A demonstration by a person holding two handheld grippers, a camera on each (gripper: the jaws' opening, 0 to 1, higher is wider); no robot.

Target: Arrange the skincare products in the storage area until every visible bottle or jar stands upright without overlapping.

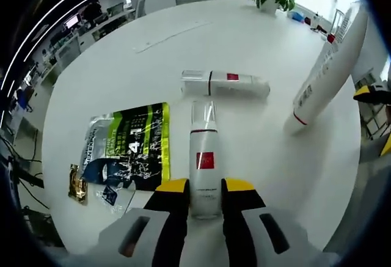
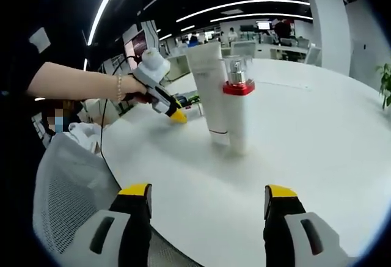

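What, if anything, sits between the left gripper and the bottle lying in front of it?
Nothing: the lying bottle already has its base between the left gripper's jaws. A second lying bottle sits just beyond its cap.

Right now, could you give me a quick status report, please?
Left hand-held gripper shut on lying bottle. Right hand-held gripper open. White tube upright; second bottle lying. Foil pouch beside.

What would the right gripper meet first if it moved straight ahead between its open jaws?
Probably the red-collared pump bottle, standing beside the upright white tube; bare table lies before it, though depth is uncertain.
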